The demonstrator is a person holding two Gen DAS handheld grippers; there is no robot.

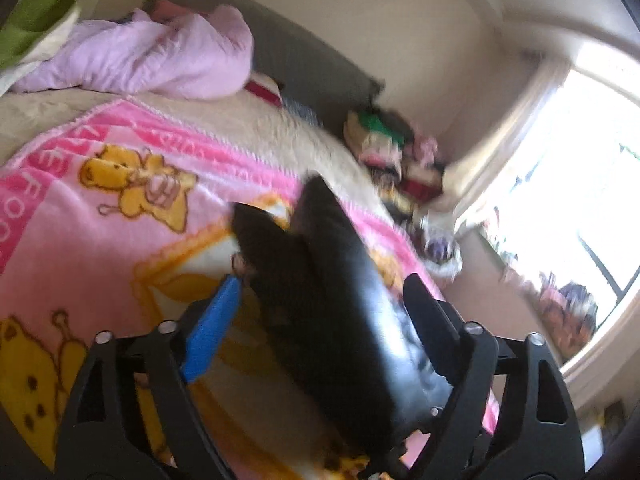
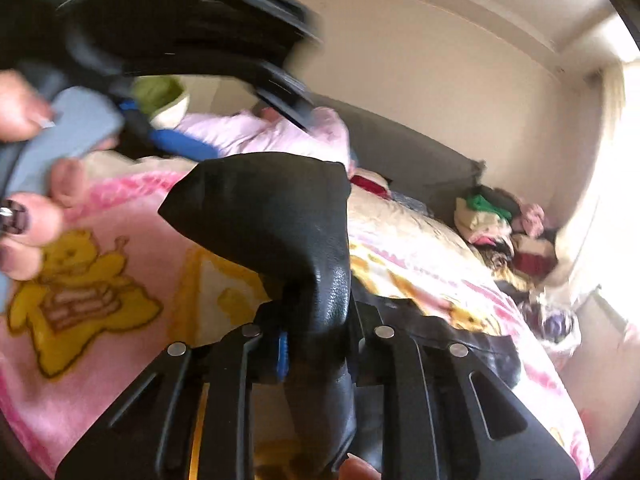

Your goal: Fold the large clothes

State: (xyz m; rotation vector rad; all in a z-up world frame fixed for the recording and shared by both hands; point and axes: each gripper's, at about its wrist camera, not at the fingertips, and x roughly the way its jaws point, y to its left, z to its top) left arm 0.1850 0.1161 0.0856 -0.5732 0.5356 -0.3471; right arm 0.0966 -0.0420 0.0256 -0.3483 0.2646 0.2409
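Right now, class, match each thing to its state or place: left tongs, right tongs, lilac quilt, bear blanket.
1 left tongs
2 right tongs
3 lilac quilt
4 bear blanket

A spread flat over the bed
B shut on the black garment
C bunched by the headboard
D open

Pairs: 1-D, 2-B, 3-C, 4-A.

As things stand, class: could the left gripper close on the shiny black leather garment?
Probably yes: the left gripper is open, with the black leather garment already lying between its fingers. The right gripper already clamps it.
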